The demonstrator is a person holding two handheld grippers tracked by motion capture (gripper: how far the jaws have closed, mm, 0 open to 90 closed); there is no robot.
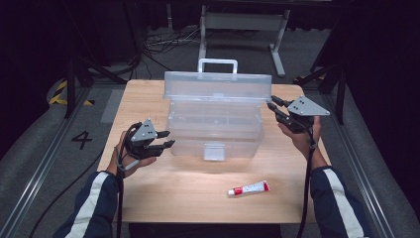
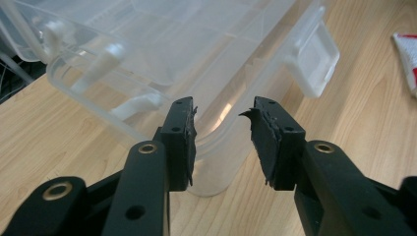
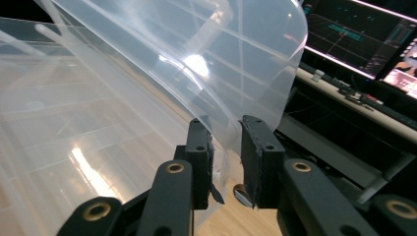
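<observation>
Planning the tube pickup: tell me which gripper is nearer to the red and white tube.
Left. The left gripper sits at the clear box's front left corner, nearer the tube. The right gripper is up at the lid's right edge, farther back.

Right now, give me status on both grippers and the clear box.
Left gripper open at box corner. Right gripper open at lid edge. Tube lies clear.

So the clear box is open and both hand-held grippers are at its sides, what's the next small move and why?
Probably reach the right hand-held gripper down for the toothpaste tube. The clear box already stands open with its lid tilted back, the tube lies alone on the table in front of it, and both sets of jaws stand open and hold nothing. The left hand-held gripper could steady the box.
</observation>
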